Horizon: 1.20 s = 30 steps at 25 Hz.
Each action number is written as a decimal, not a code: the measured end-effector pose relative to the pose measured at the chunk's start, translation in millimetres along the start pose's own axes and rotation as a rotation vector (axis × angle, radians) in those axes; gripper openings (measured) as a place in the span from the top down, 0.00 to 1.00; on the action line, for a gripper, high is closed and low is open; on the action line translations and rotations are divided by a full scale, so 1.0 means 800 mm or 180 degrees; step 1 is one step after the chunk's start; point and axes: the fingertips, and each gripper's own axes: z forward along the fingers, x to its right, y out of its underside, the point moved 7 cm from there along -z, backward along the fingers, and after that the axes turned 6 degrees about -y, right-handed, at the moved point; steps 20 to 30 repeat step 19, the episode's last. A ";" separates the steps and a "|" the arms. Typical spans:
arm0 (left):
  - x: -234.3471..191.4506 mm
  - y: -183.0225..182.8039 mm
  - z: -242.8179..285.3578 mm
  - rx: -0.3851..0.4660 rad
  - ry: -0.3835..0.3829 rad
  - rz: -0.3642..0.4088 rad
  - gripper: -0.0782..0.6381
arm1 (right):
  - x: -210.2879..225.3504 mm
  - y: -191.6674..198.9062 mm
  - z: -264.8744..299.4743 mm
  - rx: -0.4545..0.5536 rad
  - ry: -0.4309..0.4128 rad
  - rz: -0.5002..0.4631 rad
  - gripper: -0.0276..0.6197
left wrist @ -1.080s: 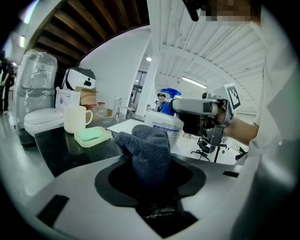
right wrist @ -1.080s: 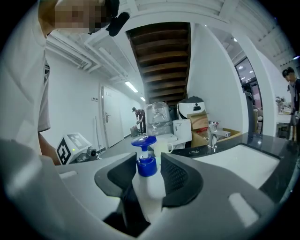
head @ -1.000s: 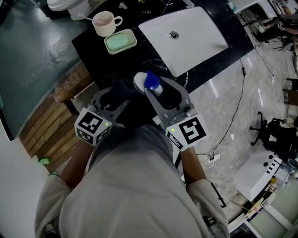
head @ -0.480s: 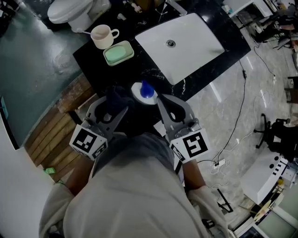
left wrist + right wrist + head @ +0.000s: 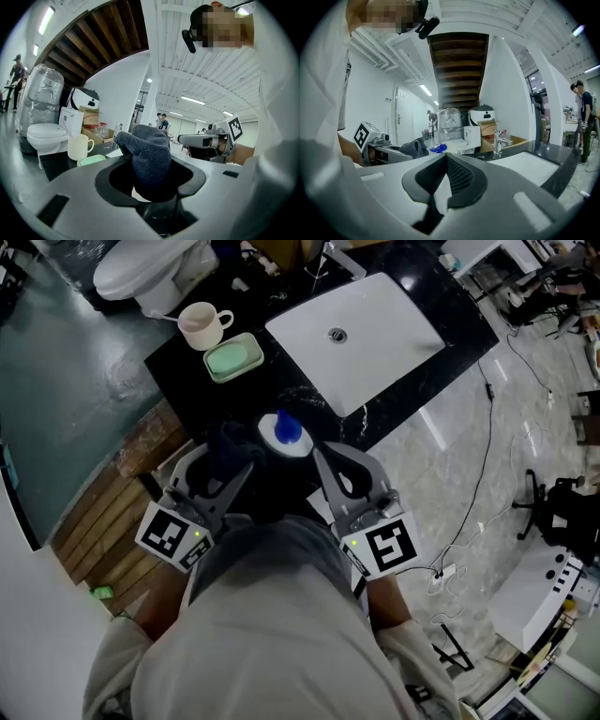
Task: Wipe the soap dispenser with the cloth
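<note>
Right gripper (image 5: 322, 456): its jaws have just been closing and now meet pad to pad with nothing between them. The tips sit just right of the dispenser.
Left gripper (image 5: 228, 465): clenched on the dark cloth (image 5: 232, 441), which bulges up out of the jaws.
Soap dispenser (image 5: 286, 432): white with a blue pump, upright at the near edge of the black counter (image 5: 192, 381), between the two gripper tips. Neither gripper holds it, and no view shows whether the cloth touches it.
Meaning: the bottle looks unsteadied, so the wipe is probably only about to begin. A push from the cloth could tip it.
Beyond: green soap dish (image 5: 233, 358), cup (image 5: 200, 324), white sink (image 5: 375, 343).
</note>
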 end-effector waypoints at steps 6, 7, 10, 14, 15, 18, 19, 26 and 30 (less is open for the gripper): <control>0.003 -0.003 0.001 0.0021 0.0018 -0.0060 0.64 | -0.001 -0.006 -0.006 0.0024 0.0018 -0.0011 0.96; 0.002 -0.003 0.002 0.0025 0.0015 -0.0066 0.64 | 0.000 -0.006 -0.007 0.0029 0.0021 -0.0002 0.96; 0.000 -0.004 0.002 0.0062 0.0014 -0.0088 0.64 | 0.000 -0.004 -0.008 0.0038 0.0039 0.0027 0.96; -0.002 -0.005 0.004 0.0063 0.0041 -0.0097 0.64 | -0.002 -0.003 -0.008 0.0052 0.0066 0.0078 0.96; -0.002 -0.004 0.004 0.0058 0.0043 -0.0098 0.64 | -0.002 -0.002 -0.008 0.0057 0.0072 0.0092 0.96; -0.003 -0.001 0.003 0.0050 0.0047 -0.0115 0.64 | -0.004 0.002 -0.009 0.0058 0.0086 0.0137 0.96; -0.004 0.001 0.002 0.0049 0.0048 -0.0123 0.64 | -0.004 0.003 -0.009 0.0056 0.0090 0.0152 0.96; -0.004 0.001 0.002 0.0049 0.0048 -0.0123 0.64 | -0.004 0.003 -0.009 0.0056 0.0090 0.0152 0.96; -0.004 0.001 0.002 0.0049 0.0048 -0.0123 0.64 | -0.004 0.003 -0.009 0.0056 0.0090 0.0152 0.96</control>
